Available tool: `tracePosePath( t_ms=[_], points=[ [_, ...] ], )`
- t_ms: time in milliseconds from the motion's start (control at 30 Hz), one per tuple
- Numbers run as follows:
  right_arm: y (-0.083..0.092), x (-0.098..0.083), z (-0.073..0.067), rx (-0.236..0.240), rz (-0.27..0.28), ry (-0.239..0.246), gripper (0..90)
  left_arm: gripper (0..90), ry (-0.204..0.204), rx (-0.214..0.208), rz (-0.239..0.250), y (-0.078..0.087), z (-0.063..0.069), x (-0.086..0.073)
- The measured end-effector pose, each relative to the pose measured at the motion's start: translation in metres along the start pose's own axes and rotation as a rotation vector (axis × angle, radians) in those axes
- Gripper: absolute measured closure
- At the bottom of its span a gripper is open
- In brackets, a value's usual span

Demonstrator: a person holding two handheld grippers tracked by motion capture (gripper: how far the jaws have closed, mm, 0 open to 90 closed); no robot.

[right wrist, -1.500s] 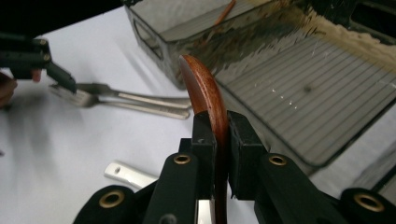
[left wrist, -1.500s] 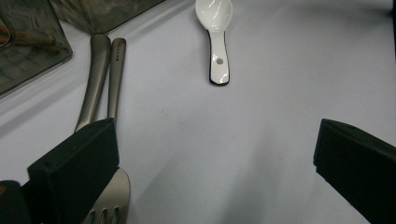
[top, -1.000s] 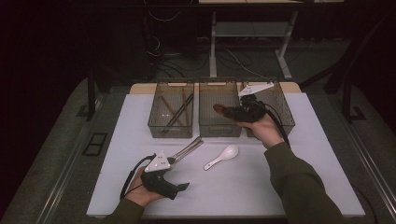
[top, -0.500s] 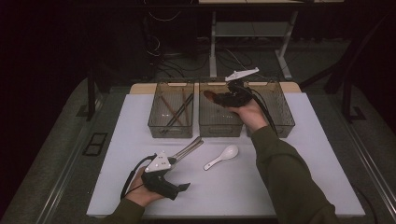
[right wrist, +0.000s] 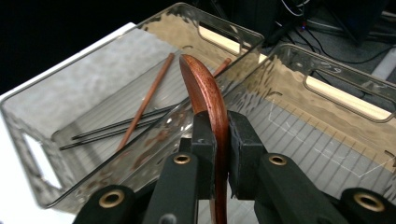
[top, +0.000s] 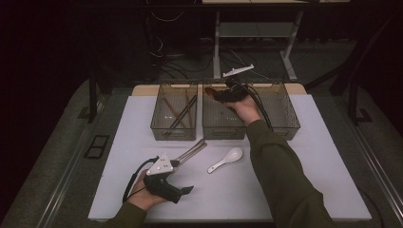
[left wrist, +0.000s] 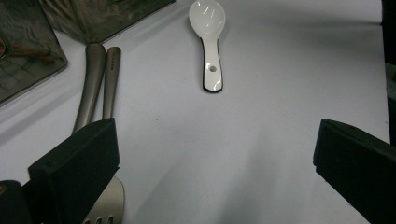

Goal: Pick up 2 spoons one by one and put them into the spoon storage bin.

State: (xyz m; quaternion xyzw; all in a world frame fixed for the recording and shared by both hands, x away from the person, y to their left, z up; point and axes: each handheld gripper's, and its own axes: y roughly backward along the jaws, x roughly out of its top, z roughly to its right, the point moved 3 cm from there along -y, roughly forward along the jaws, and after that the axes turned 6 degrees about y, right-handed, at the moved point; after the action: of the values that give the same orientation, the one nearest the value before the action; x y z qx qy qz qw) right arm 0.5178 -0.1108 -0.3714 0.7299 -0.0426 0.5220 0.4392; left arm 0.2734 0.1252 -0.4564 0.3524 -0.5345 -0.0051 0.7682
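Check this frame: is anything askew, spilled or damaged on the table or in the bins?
Nothing stands out. The chopsticks lie loosely crossed inside the left bin, the white spoon and metal utensils rest flat on the white mat, and the right tongs grip a wooden spoon cleanly over the bins.

You have no legible text, label, brand or number on anything in front of you. One metal utensil handle (left wrist: 111,79) on the counter (left wrist: 280,70) bears a faint engraved mark — too small and blurred to read. The baskets and the white spoon (left wrist: 208,37) carry no markings — nothing further to record.
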Motion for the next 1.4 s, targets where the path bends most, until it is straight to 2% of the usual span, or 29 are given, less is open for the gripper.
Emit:
tracePosePath(
  t_ms=[300, 433, 533, 633, 667, 933, 1233, 1400],
  points=[
    [-0.019, -0.011, 0.004, -0.022, -0.064, -0.036, 79.8, 0.0, -0.011, -0.004, -0.003, 0.000, 0.001, 0.000],
    [-0.019, -0.013, 0.003, -0.036, -0.080, -0.026, 58.0, 0.0, -0.006, -0.003, -0.002, 0.000, 0.000, 0.000],
    [-0.011, -0.012, 0.003, -0.044, -0.063, -0.020, 50.2, 0.0, -0.003, -0.004, -0.003, 0.000, 0.001, -0.001],
    [0.003, -0.012, -0.002, -0.032, -0.022, -0.012, 49.0, 0.0, -0.012, -0.002, -0.008, 0.000, 0.001, -0.001],
    [0.008, -0.013, -0.003, -0.027, -0.015, -0.005, 48.6, 0.0, -0.003, -0.004, -0.004, 0.000, 0.002, -0.001],
    [0.042, -0.027, -0.014, 0.034, 0.007, 0.025, 46.8, 0.0, -0.002, -0.003, -0.008, 0.000, 0.002, -0.001],
    [0.070, -0.058, -0.030, 0.114, -0.010, 0.068, 46.4, 0.0, -0.001, -0.006, -0.015, -0.002, 0.003, -0.002],
    [0.082, -0.079, -0.044, 0.167, -0.035, 0.116, 46.2, 0.0, -0.006, -0.006, -0.021, -0.002, 0.003, -0.002]
  ],
)
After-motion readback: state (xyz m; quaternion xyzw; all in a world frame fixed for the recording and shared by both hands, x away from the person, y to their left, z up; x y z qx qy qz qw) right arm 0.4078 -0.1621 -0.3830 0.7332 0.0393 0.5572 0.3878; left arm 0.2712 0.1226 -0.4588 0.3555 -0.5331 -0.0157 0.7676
